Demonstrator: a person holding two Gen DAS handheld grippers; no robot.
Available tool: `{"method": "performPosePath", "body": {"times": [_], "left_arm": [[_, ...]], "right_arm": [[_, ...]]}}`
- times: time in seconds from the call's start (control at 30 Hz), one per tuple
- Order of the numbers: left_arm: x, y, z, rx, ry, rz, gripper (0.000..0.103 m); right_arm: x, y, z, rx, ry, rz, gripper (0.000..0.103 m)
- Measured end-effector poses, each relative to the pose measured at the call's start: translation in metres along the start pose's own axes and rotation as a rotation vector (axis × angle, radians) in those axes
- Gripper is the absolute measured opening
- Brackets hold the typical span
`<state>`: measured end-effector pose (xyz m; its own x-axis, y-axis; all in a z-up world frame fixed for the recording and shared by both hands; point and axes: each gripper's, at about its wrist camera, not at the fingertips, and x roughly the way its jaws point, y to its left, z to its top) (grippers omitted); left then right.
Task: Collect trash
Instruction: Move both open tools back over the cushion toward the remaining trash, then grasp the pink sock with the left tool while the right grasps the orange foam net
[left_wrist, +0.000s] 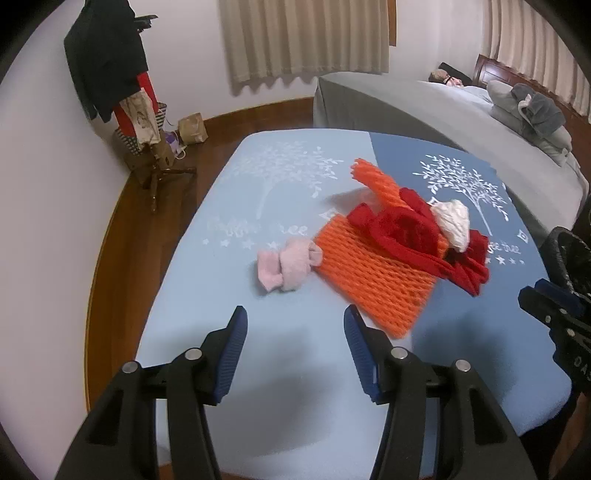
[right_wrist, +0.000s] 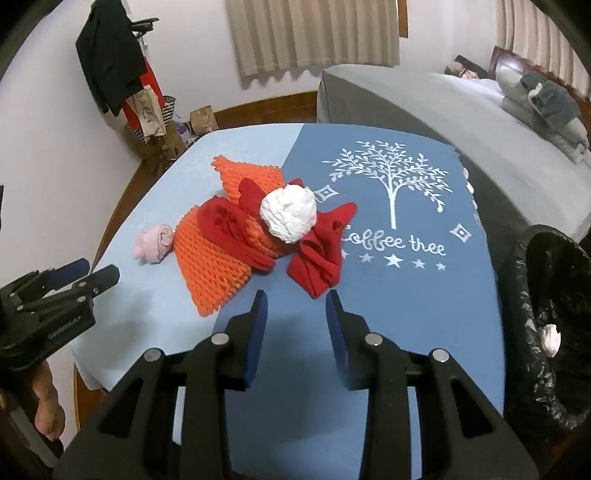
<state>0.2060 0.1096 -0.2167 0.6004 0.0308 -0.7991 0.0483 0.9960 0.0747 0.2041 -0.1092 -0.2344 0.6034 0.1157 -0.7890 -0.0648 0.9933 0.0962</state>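
One white paper ball (right_wrist: 289, 212) is sitting on top of two red socks (right_wrist: 321, 254) and one orange foam net (right_wrist: 218, 273), with one pink sock (right_wrist: 153, 243) lying beside them on the blue cloth (right_wrist: 388, 295). The cloth is showing the words "Coffee tree". The left gripper (left_wrist: 295, 347) and right gripper (right_wrist: 297, 328) are both hanging open above the cloth, holding nothing, and a black bin (right_wrist: 554, 332) is standing at the right.

The table cover (right_wrist: 388, 295) is split in two blues, pale on the left and deeper on the right, each printed with a white tree, stars and script. On it lie an orange foam net (right_wrist: 214, 266) with a mesh texture, a red cloth (right_wrist: 317, 254), a white crumpled wad (right_wrist: 290, 212) and a pale pink roll (right_wrist: 155, 243). The bin liner (right_wrist: 532, 332) at right is glossy black. Both grippers are black with blue pads (left_wrist: 232, 354). The far curtains (right_wrist: 314, 33) are beige, the bed (right_wrist: 424, 107) grey.
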Motion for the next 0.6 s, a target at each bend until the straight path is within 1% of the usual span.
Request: {"method": "performPosePath", "body": {"times": [0.23, 0.37, 0.6], "left_arm": [[0.029, 0.013, 0.007, -0.017, 0.022, -0.02, 0.054], [0.043, 0.012, 0.007, -0.004, 0.032, -0.024, 0.054], [0.058, 0.018, 0.011, 0.004, 0.03, -0.021, 0.054]], "right_arm": [[0.023, 0.004, 0.004, 0.007, 0.014, -0.011, 0.033], [0.037, 0.012, 0.004, 0.008, 0.03, 0.007, 0.033], [0.06, 0.039, 0.005, -0.03, 0.053, 0.047, 0.033]]}}
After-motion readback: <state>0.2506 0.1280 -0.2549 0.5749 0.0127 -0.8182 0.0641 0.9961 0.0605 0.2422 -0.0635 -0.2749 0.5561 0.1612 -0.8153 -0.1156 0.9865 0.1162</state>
